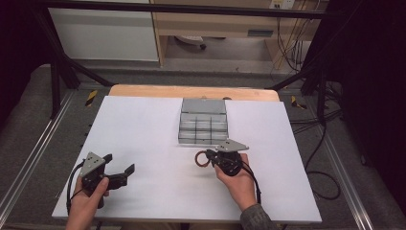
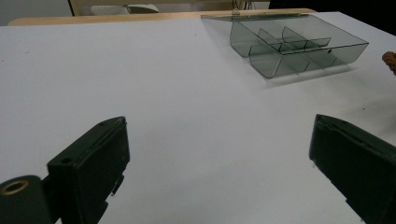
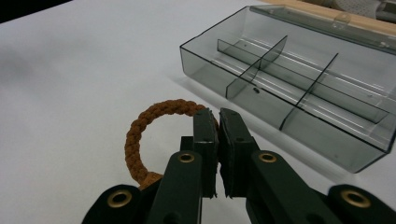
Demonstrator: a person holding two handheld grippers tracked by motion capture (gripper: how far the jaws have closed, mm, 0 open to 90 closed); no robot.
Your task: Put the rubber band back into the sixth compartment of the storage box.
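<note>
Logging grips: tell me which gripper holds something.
The right gripper, shut on the brown braided ring. The left gripper stands open over bare table.

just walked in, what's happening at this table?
A person works a two-jaw tool in each hand at a white-covered table. The right tool is shut on a brown braided cord ring, held just above the table in front of an open smoky-clear compartment box with dividers. The ring is not yet in the box. The left tool rests apart, jaws wide open with nothing between them.

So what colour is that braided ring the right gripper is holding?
Rusty brown; the braided ring shows best in the right gripper view.
</note>
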